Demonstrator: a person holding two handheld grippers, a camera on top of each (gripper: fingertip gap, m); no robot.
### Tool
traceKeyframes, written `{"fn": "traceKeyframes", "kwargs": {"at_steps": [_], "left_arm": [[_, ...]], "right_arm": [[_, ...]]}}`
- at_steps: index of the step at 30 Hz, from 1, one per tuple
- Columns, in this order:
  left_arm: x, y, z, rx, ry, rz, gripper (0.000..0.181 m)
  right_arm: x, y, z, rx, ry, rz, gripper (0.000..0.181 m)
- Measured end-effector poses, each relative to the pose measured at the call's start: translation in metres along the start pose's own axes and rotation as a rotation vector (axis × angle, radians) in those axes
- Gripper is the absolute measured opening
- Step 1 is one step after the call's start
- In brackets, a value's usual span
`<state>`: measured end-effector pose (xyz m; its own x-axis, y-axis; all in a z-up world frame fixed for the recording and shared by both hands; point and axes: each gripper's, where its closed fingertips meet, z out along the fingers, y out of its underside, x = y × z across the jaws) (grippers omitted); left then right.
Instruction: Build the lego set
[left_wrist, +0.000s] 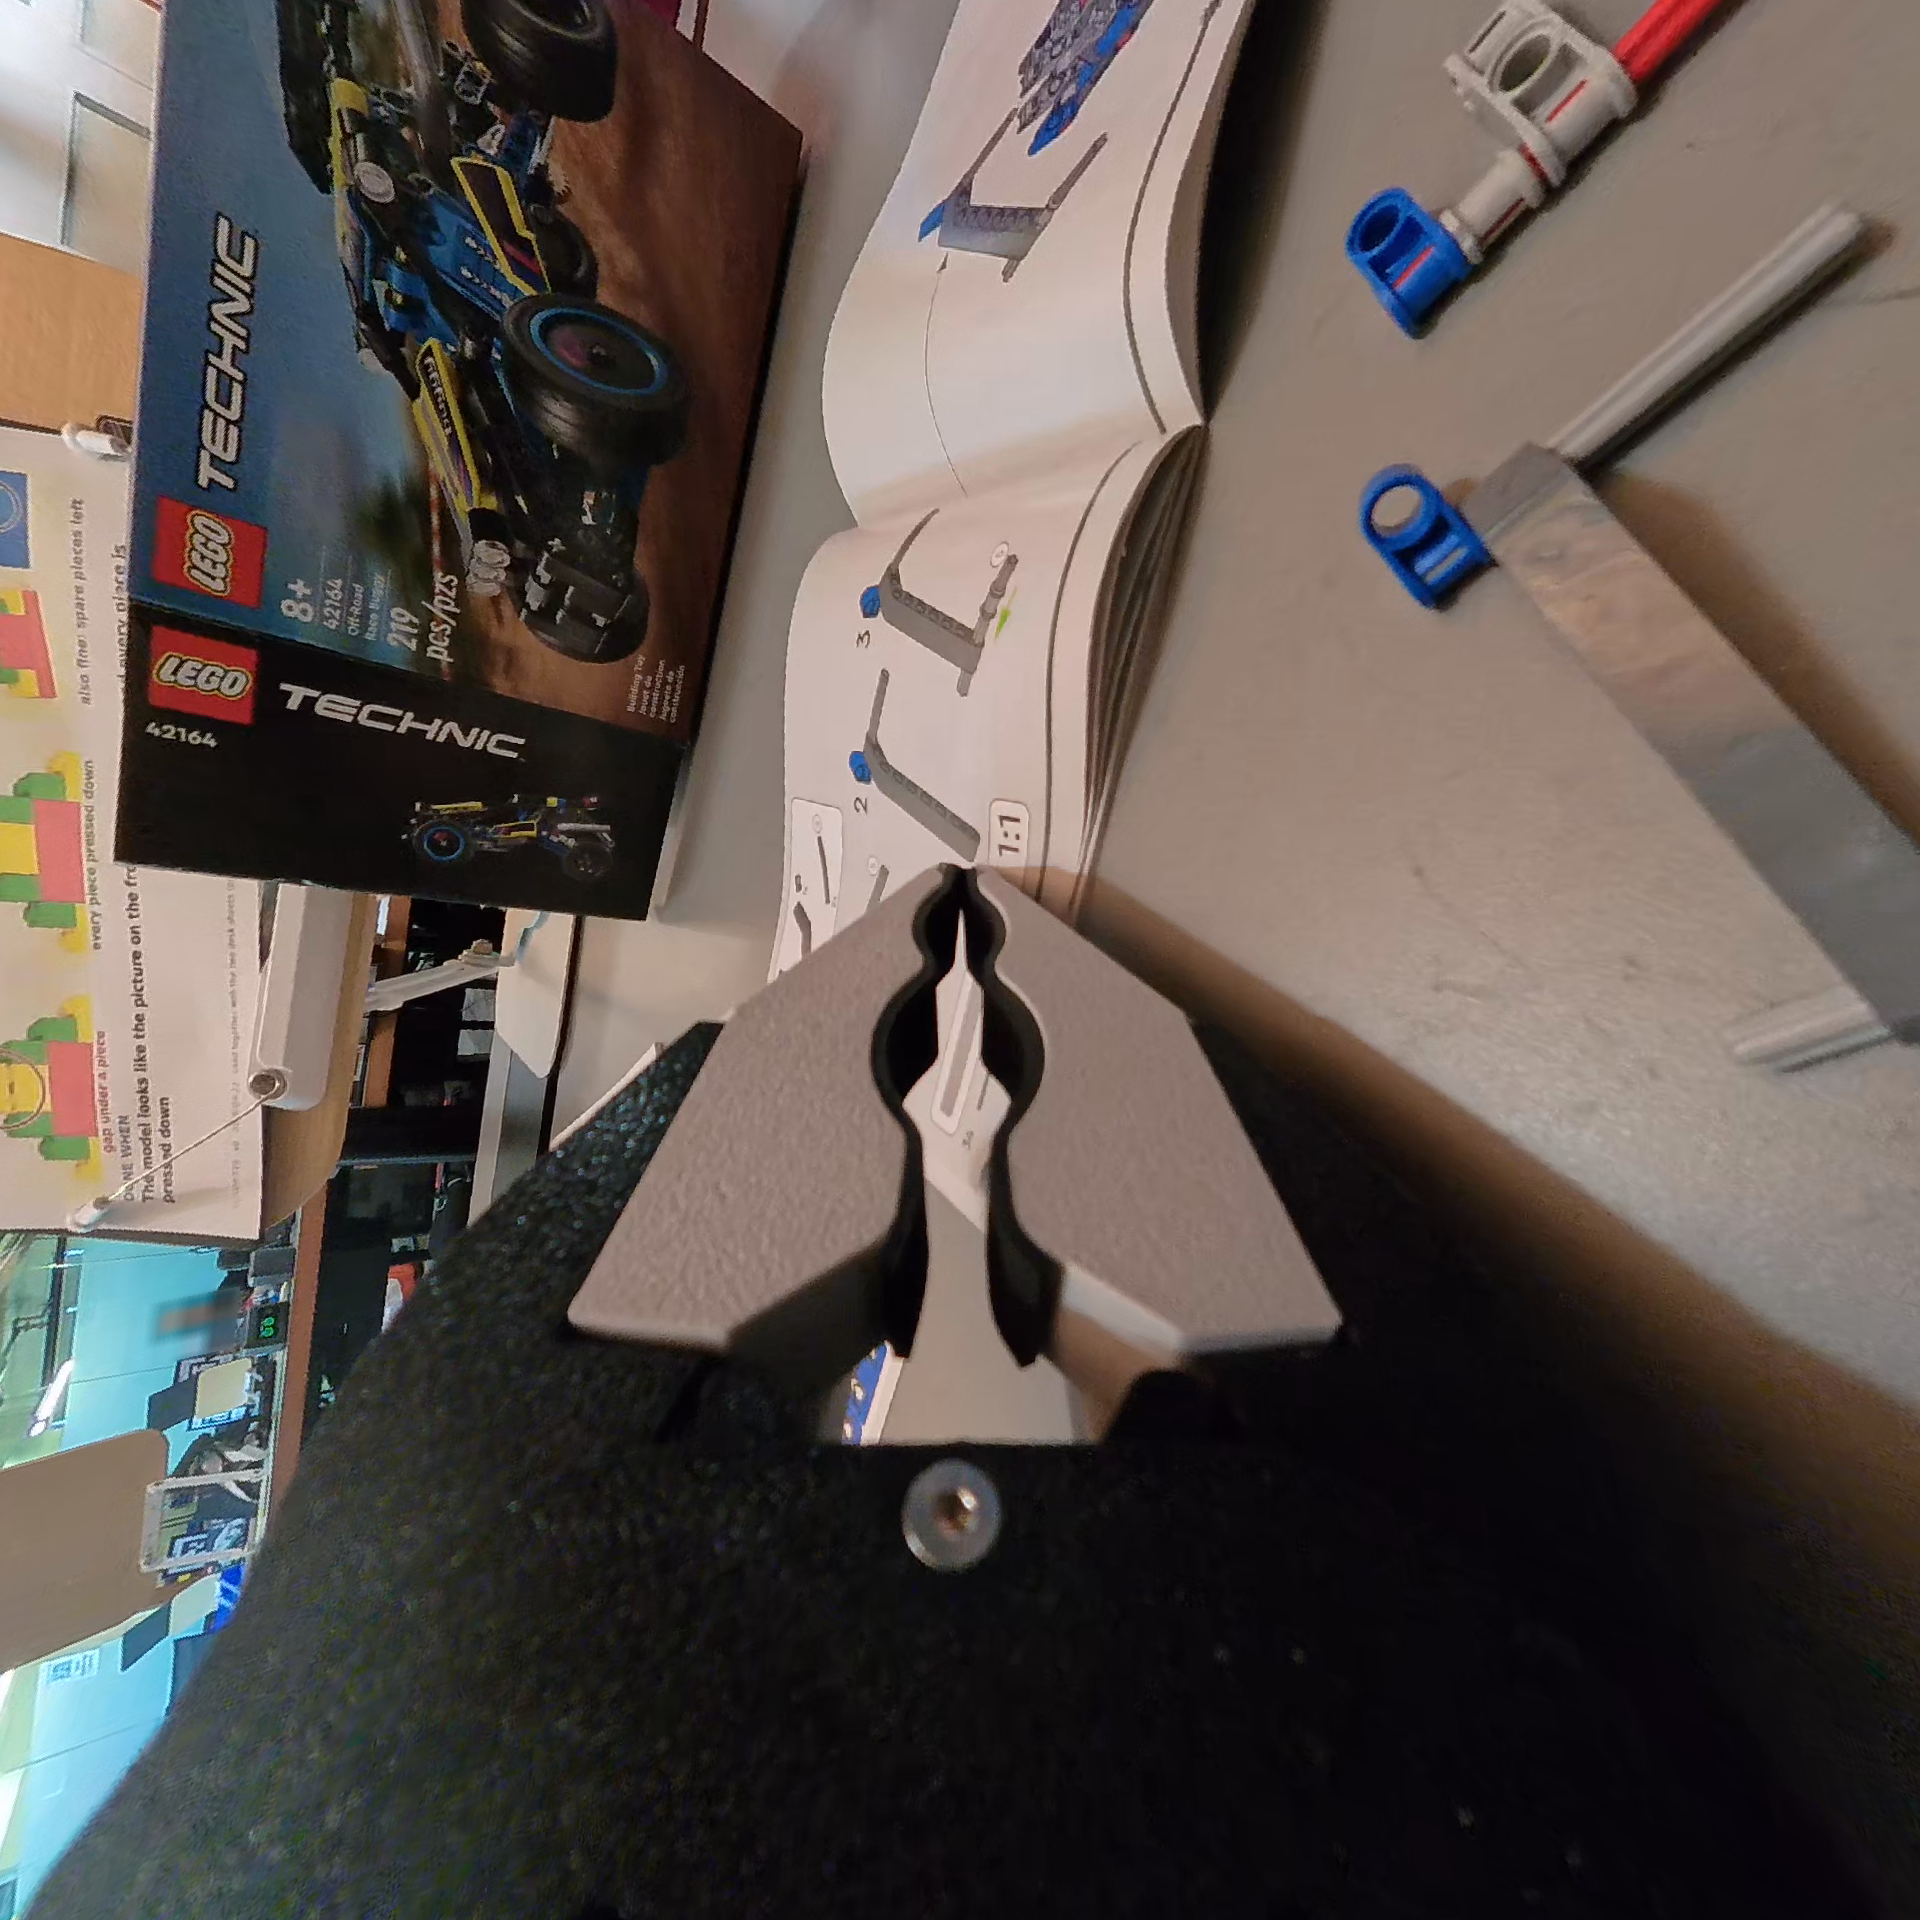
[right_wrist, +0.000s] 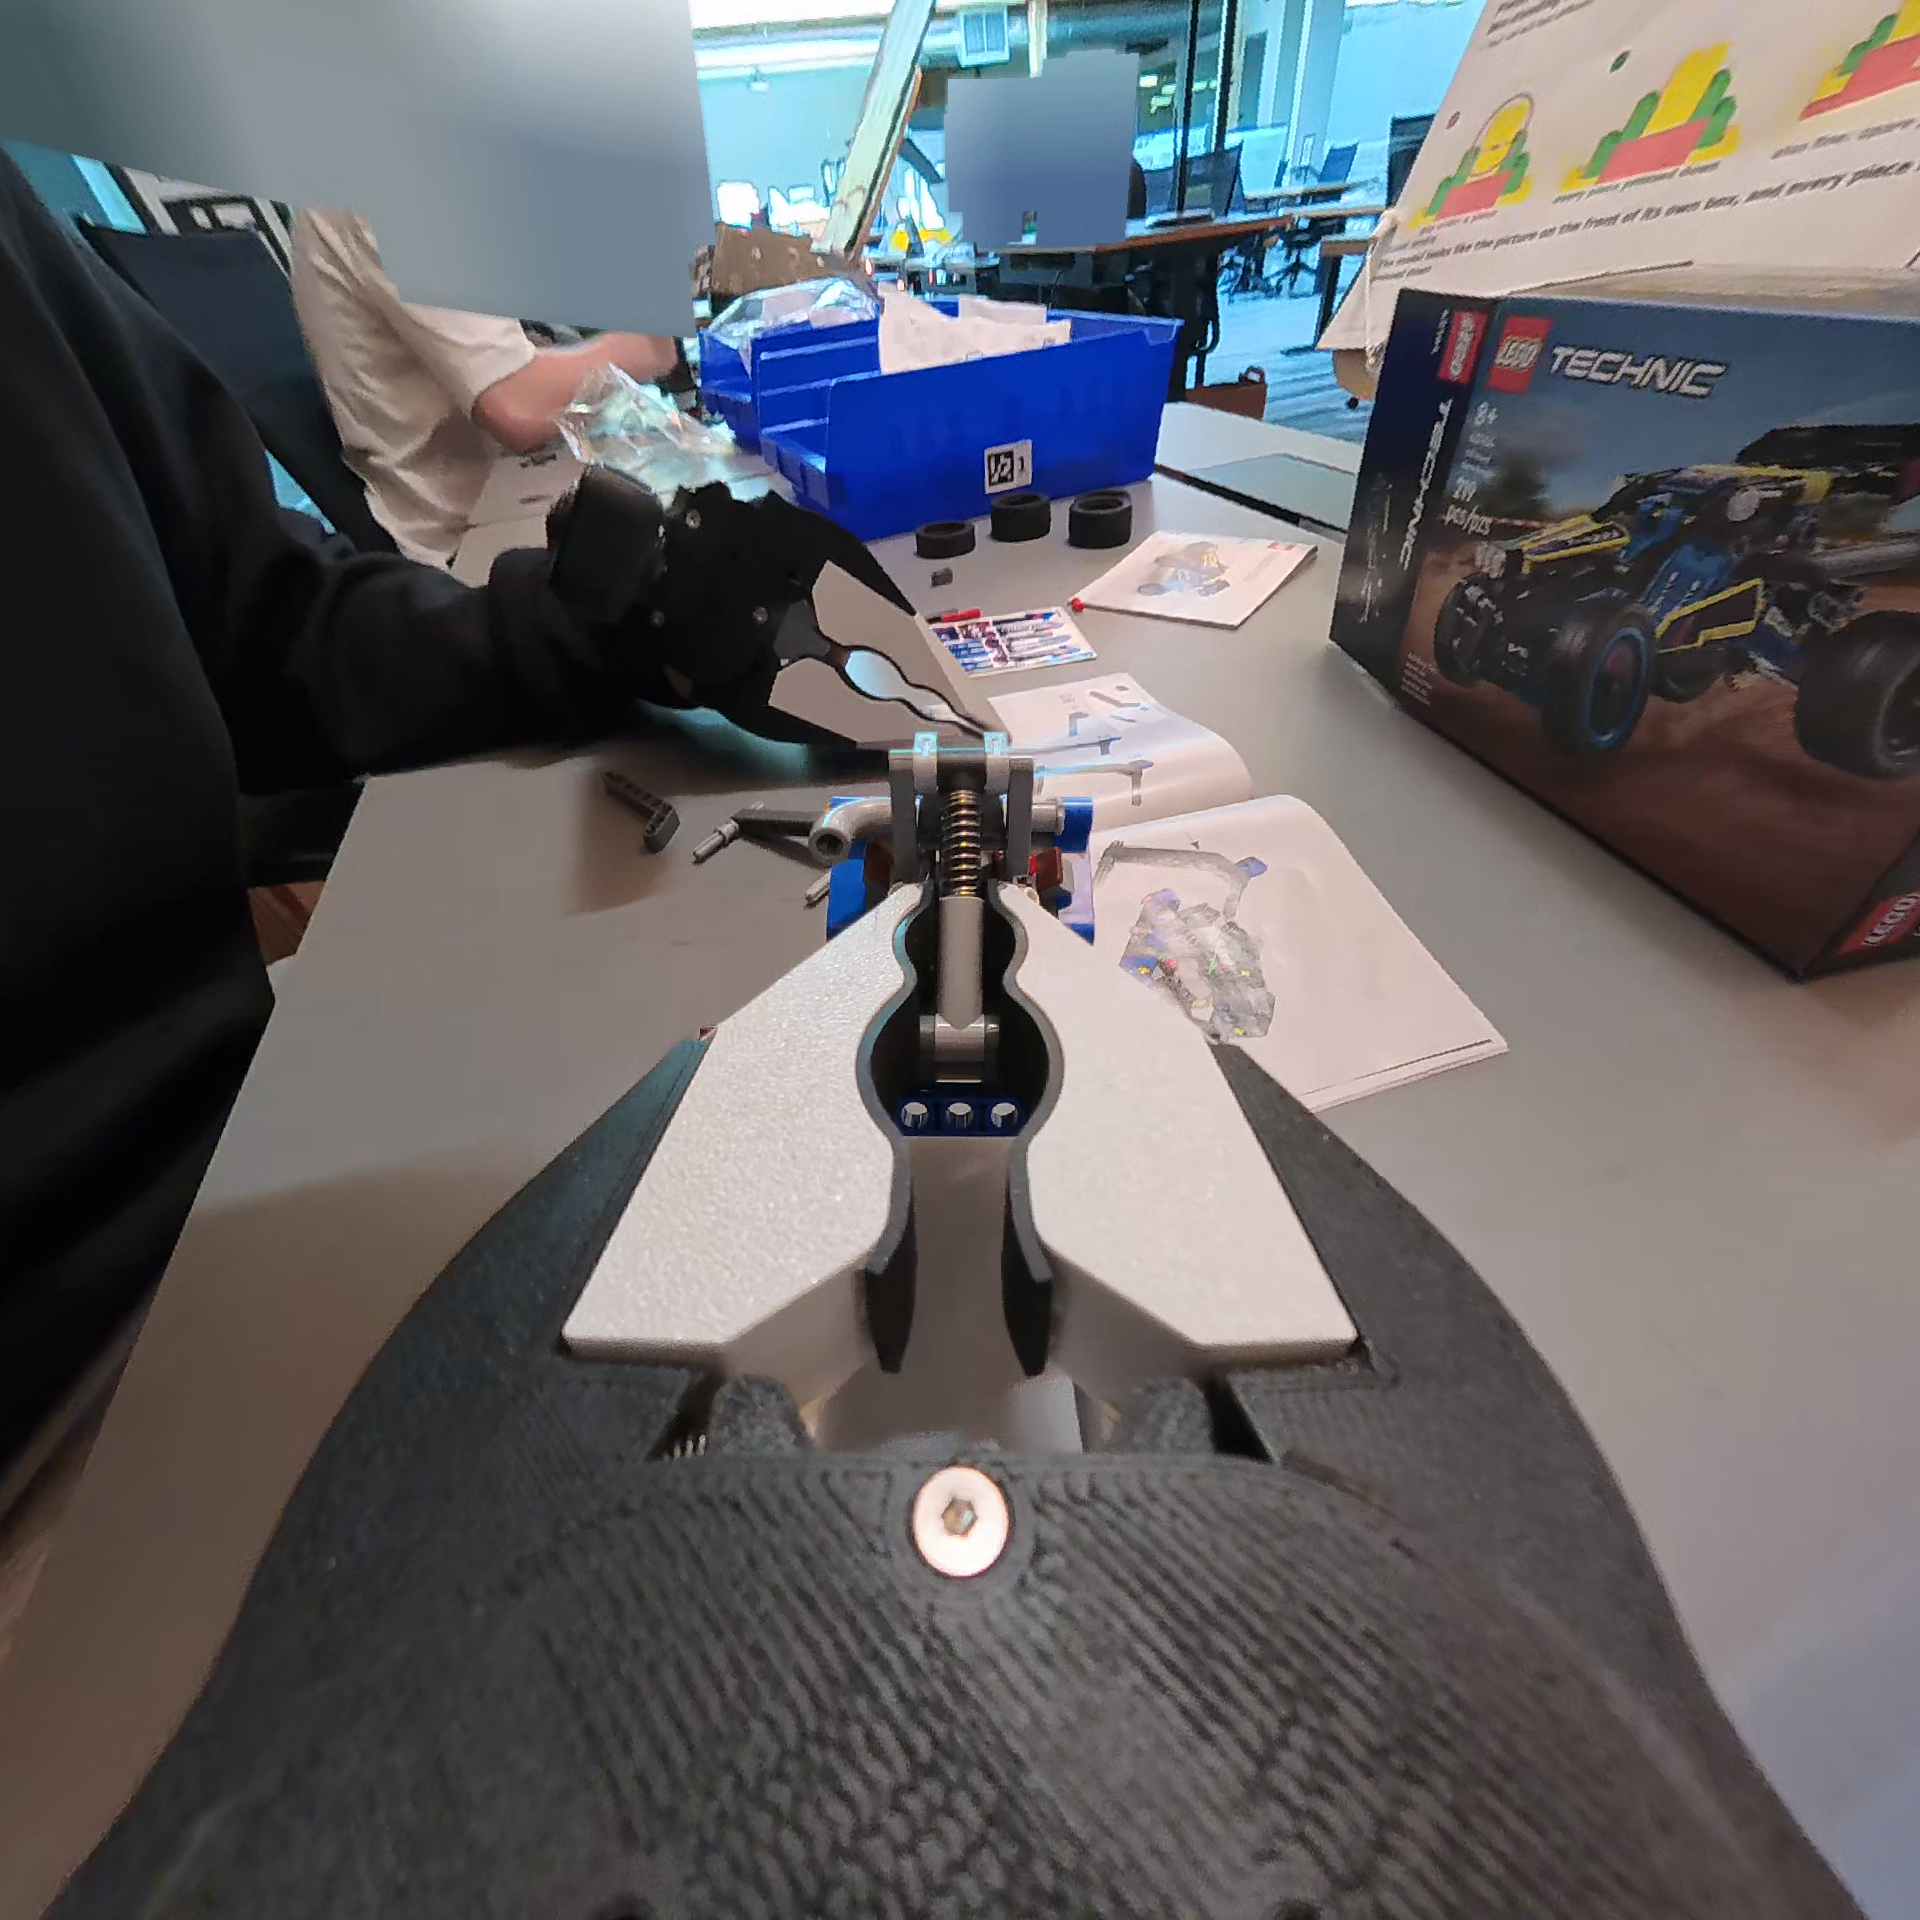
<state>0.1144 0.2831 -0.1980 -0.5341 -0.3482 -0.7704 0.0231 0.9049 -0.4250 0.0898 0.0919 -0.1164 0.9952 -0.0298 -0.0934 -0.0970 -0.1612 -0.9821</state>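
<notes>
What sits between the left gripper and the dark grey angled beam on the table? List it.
Nothing visible. The left gripper, jaws closed and empty, hangs above the table; only bare tabletop separates it from the angled beam, which lies in the open.

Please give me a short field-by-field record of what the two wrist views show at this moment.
Left hand-held gripper: shut, holding nothing, tips over the open instruction booklet
Right hand-held gripper: shut on the part-built model, gripping its spring shock absorber
Table: grey; holds loose parts, booklets and a sticker sheet
Loose parts: three black tyres, a grey angled beam, two blue connectors
Set box: standing at the right, beyond the booklet
Blue bins: at the far edge
</notes>
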Motion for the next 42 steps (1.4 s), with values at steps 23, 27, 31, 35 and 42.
{"fn": "traceKeyframes", "kwargs": {"at_steps": [23, 27, 31, 35, 42], "left_arm": [[0.000, -0.001, 0.000, 0.006, -0.001, -0.002, 0.000], [0.000, -0.001, 0.000, 0.006, 0.000, -0.001, 0.000], [0.000, -0.001, 0.000, 0.004, 0.000, 0.005, 0.000], [0.000, -0.001, 0.000, 0.003, 0.002, 0.005, 0.000], [-0.001, 0.003, 0.000, -0.013, -0.002, -0.004, 0.000]], "right_arm": [[0.002, 0.006, 0.001, -0.042, 0.010, 0.014, 0.005], [0.006, 0.004, -0.001, -0.026, 0.025, 0.042, 0.005], [0.005, 0.005, 0.000, -0.035, 0.023, 0.037, 0.005], [0.003, 0.008, 0.002, -0.055, 0.014, 0.021, 0.005], [0.003, 0.013, 0.004, -0.097, 0.027, 0.000, 0.005]]}}
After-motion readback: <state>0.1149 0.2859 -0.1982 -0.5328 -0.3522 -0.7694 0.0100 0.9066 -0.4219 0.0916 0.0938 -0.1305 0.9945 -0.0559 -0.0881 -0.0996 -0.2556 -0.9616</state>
